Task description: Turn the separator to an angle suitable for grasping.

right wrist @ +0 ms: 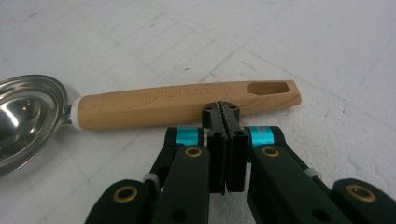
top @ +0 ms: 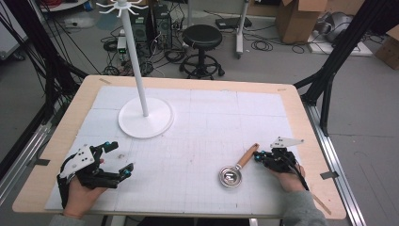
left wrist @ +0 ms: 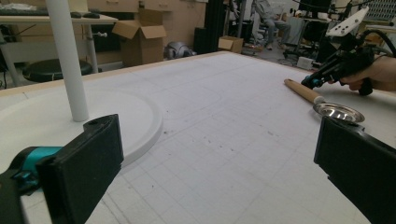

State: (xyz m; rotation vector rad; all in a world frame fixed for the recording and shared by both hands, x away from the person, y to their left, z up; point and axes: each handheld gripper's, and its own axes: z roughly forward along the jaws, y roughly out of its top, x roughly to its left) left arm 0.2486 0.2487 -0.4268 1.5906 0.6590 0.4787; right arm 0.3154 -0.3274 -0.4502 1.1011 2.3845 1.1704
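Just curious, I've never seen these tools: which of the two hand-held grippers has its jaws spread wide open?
The left hand-held gripper, near the white stand. Its jaws gape apart, while the right hand-held gripper, by the wooden-handled scoop, is shut.

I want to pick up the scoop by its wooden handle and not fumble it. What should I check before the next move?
1. Right gripper jaws open for the handle: not ok, shut.
2. Right gripper lined up beside the wooden handle: ok.
3. Scoop lying flat on the table: ok.
4. Left gripper open and away from the scoop: ok.
5. Stand clear of the scoop: ok.
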